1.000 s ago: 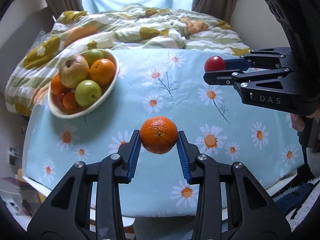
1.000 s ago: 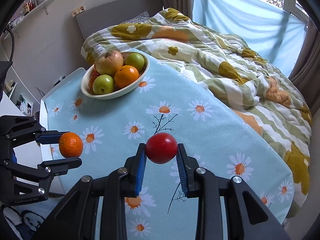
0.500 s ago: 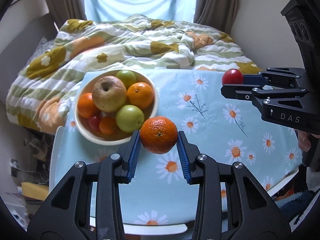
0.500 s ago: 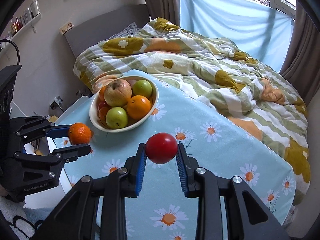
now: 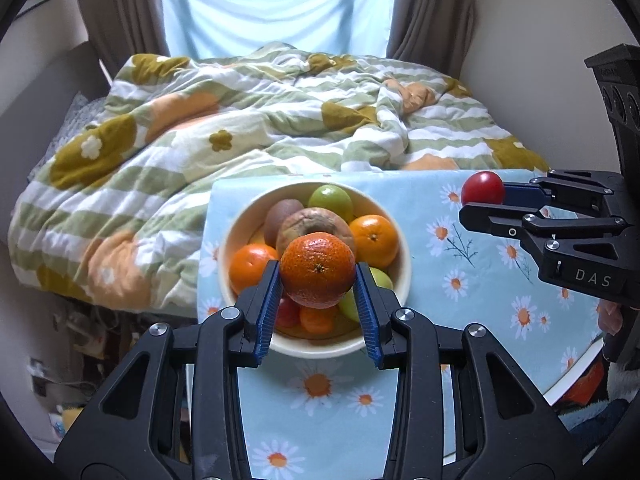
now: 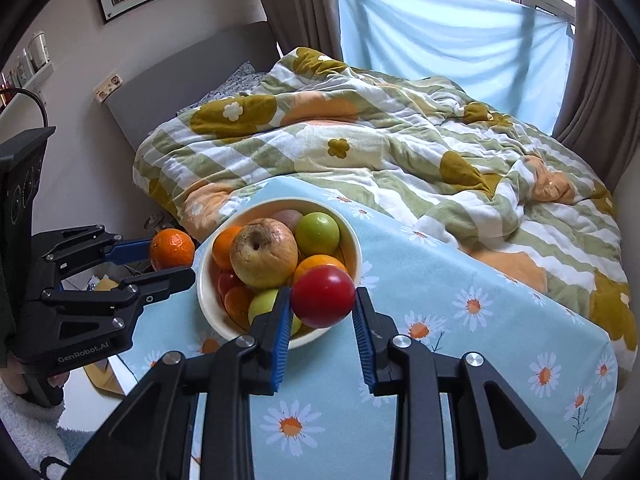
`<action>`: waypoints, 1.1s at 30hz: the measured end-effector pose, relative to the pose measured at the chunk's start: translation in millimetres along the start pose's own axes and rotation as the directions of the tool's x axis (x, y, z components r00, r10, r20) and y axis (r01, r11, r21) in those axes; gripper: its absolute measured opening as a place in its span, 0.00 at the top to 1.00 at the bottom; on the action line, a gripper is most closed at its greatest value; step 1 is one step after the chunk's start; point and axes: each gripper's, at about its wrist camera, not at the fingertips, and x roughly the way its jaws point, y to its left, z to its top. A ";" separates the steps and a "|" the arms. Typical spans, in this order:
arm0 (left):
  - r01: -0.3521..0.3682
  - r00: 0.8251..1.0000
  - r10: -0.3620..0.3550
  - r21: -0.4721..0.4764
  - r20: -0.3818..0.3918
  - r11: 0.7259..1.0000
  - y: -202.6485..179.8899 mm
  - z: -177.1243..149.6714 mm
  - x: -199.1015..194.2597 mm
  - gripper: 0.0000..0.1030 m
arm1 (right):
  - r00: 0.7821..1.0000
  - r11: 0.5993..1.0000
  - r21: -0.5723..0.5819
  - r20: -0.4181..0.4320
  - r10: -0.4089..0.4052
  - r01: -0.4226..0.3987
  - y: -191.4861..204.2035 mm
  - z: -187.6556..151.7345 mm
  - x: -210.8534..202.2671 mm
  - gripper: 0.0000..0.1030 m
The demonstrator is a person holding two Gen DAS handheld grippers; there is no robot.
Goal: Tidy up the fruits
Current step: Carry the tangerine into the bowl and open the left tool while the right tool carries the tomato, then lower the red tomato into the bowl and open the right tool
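My left gripper (image 5: 318, 298) is shut on an orange mandarin (image 5: 318, 270), held in the air over the cream fruit bowl (image 5: 314, 346). The bowl holds several fruits: a brownish apple (image 5: 316, 220), green apples, oranges and a kiwi. My right gripper (image 6: 322, 322) is shut on a small red fruit (image 6: 323, 297), hovering above the bowl's (image 6: 352, 240) near right rim. In the left wrist view the right gripper (image 5: 486, 200) shows at the right with the red fruit (image 5: 483, 188). In the right wrist view the left gripper (image 6: 170, 256) sits left of the bowl, holding the mandarin (image 6: 172, 249).
The bowl stands near the far left corner of a table covered by a light blue daisy cloth (image 5: 460, 288). Behind it lies a bed with a rumpled green, white and orange quilt (image 6: 360, 140). Curtains and a window fill the back; the floor left of the table is cluttered.
Both grippers have travelled across the table toward the bowl and risen a little, each still carrying its fruit. The mandarin now hangs over the bowl, the red fruit beside its rim.
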 end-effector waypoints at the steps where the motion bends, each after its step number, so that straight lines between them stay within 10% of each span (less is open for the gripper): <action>1: 0.003 1.000 -0.003 0.006 0.001 1.000 5.8 3.2 2.7 0.59 | 1.000 1.000 0.008 0.002 -0.006 0.006 1.7 2.5 2.6 0.73; 27: 0.147 0.981 -0.129 0.115 -0.147 0.982 87.0 46.3 122.9 0.57 | 0.988 0.955 0.255 -0.029 -0.149 0.151 -6.9 22.3 50.9 0.73; 28: 0.143 0.981 -0.125 0.121 -0.146 0.982 86.8 46.4 122.8 0.53 | 0.988 0.953 0.264 -0.029 -0.149 0.151 -7.9 21.5 50.9 0.73; 30: 0.141 0.982 -0.123 0.126 -0.143 0.982 86.9 46.8 121.3 0.00 | 0.989 0.948 0.281 -0.028 -0.148 0.149 -10.0 20.3 50.6 0.73; 33: 0.148 0.984 -0.135 0.103 -0.118 0.984 94.3 50.1 113.5 0.00 | 0.988 0.943 0.298 -0.025 -0.150 0.151 -12.3 20.1 50.6 0.73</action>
